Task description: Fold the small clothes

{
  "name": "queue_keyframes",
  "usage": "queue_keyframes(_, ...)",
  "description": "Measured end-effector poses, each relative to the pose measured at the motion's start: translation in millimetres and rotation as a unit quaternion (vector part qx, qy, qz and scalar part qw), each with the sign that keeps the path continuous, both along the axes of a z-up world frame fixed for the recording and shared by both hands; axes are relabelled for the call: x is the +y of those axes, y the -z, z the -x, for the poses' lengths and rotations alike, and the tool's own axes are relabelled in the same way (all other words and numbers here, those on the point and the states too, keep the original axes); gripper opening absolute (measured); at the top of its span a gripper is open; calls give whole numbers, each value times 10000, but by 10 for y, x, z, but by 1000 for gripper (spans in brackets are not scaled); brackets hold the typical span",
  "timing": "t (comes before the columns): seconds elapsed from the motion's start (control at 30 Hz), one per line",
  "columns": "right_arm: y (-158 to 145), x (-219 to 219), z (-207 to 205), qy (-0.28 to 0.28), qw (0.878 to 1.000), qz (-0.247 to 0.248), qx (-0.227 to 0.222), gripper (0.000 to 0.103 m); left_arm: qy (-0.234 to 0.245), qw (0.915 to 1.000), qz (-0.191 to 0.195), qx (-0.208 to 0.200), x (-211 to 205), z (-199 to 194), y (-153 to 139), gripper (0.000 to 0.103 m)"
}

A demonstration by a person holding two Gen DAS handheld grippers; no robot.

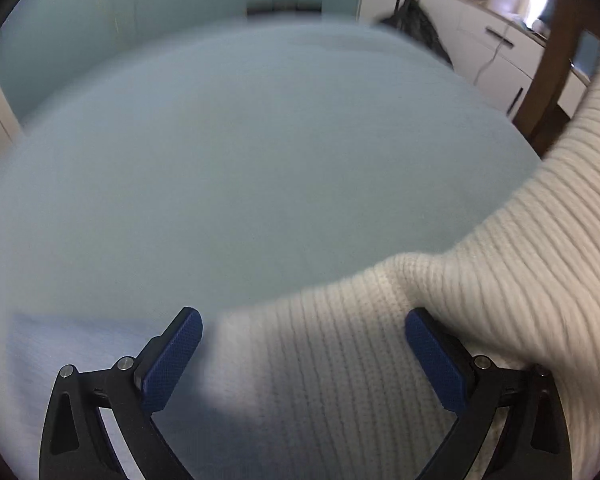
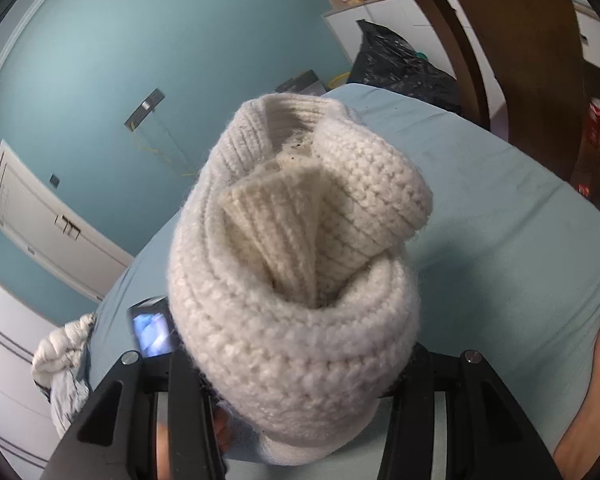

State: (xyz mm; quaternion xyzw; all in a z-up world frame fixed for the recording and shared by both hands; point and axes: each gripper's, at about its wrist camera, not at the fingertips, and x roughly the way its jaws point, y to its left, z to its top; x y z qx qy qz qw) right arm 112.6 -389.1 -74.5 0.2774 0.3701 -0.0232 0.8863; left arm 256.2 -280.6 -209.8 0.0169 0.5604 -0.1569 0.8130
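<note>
A cream ribbed knit garment (image 1: 440, 320) hangs and drapes from the upper right down to between the fingers of my left gripper (image 1: 302, 330), which is open with blue pads (image 1: 174, 356) spread wide; the knit touches the right pad. In the right wrist view the same cream knit (image 2: 300, 280) is bunched in thick rolled folds between the fingers of my right gripper (image 2: 300, 380), which is shut on it and holds it above the light blue bed sheet (image 2: 500, 220). The fingertips are hidden by the knit.
A light blue bed (image 1: 240, 168) fills the left view. A black bag (image 2: 400, 64) sits at the bed's far edge by white cabinets (image 1: 480, 40). A wooden post (image 2: 520, 60) stands at right. Pale crumpled clothes (image 2: 64, 360) lie at the bed's left edge. A bare foot (image 2: 596, 380) is at right.
</note>
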Motion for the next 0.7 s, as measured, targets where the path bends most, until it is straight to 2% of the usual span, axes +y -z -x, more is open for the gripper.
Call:
queue_keyframes(0.07,-9,104,-23,-208,9996,164,37,42,86,9995,-51,313,36,-67,78,103)
queue_keyframes(0.13,42,133,-38,-253,9994,201,146,42,73,9992,-376,138,76,-37,-42,103)
queue_keyframes(0.17,66,95,-40,-195,9996,157,121,41,-91,9978,-655,-88,130,-12,-161,102)
queue_keyframes(0.2,78,41,-32,-126,9998,110,103,41,-258,9967,-711,-280,193,-39,-257,102)
queue_keyframes(0.27,106,-121,-29,74,9998,-100,139,41,-405,9975,-322,-471,265,-53,-425,102)
queue_keyframes(0.33,160,-231,-24,254,9987,-355,266,41,-501,9976,-93,-466,260,-83,-493,103)
queue_keyframes(0.43,205,-271,-8,319,9977,-498,317,42,-372,9989,-191,-217,58,-133,-369,103)
queue_keyframes(0.5,185,-266,-4,304,9978,-510,280,42,-84,9981,-614,8,-170,-157,-138,103)
queue_keyframes(0.53,149,-242,0,266,9981,-497,228,42,-18,9975,-698,58,-226,-168,-65,103)
queue_keyframes(0.63,78,-109,-12,70,9996,-241,114,41,-221,9981,-536,212,-281,-123,143,103)
queue_keyframes(0.7,109,-25,-35,28,9997,-88,209,41,-307,9983,-453,211,-253,-119,161,103)
